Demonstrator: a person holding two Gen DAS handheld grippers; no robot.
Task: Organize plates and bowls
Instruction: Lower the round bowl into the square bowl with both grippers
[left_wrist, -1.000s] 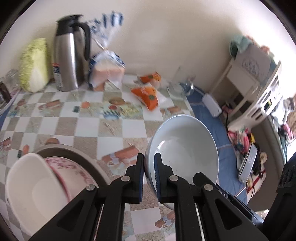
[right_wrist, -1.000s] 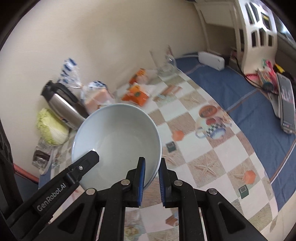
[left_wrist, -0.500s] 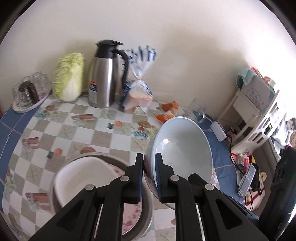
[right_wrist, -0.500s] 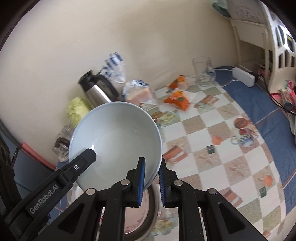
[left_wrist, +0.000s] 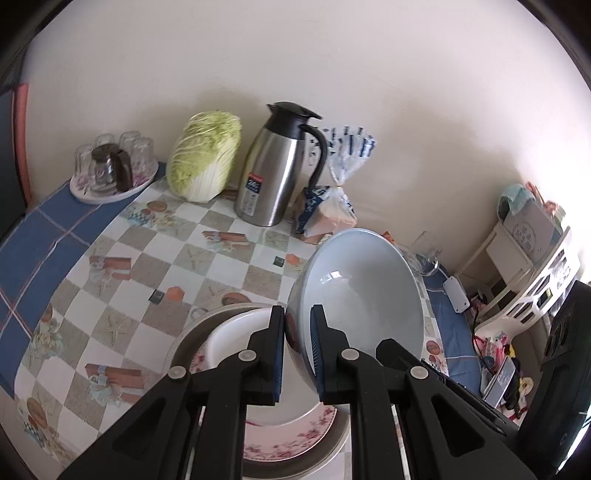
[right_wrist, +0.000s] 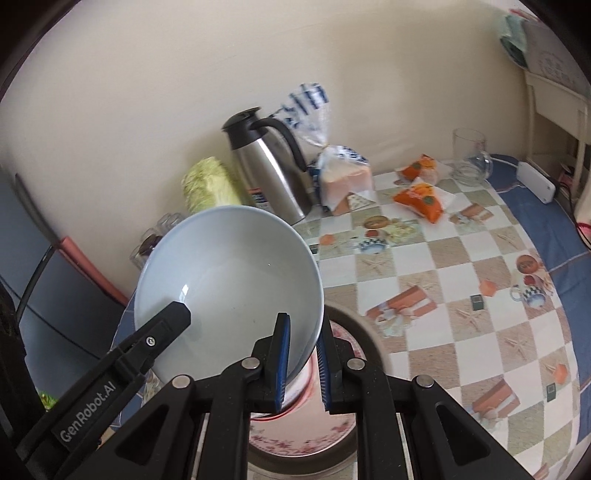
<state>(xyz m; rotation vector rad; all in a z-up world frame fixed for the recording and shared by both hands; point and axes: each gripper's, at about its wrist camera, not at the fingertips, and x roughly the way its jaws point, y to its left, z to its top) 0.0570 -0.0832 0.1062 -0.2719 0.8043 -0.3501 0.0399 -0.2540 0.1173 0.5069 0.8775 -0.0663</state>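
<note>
Above the near edge of the checked tablecloth (left_wrist: 110, 280), a pale blue bowl (left_wrist: 365, 295) hangs tilted in the air, gripped on opposite sides of its rim by both tools. From the left wrist view, the left gripper (left_wrist: 297, 332) is narrowed onto the bowl's left rim, one blue pad inside and one outside the wall. From the right wrist view, the right gripper (right_wrist: 303, 354) pinches the bowl's (right_wrist: 229, 280) right rim in the same way, and the tip of the other tool reaches in at the bowl's near left. Beneath the lifted bowl sits a metal basin (left_wrist: 184, 343) on the table, holding a pink flowered plate (left_wrist: 295, 439) with a white bowl (left_wrist: 236, 332) resting on it; the blue bowl is above these and to their right, apart from the white one as far as can be seen. Along the far wall stand a tray of upturned glasses (left_wrist: 110, 166) at the left, a napa cabbage (left_wrist: 203, 158), a steel thermos jug (left_wrist: 273, 166) and a bag of bread (left_wrist: 328, 210). Farther right, in the right wrist view, lie orange snack packets (right_wrist: 421, 195) and a clear glass mug (right_wrist: 469, 151), with a white shelf unit (left_wrist: 535, 266) beyond the table's right end.
</note>
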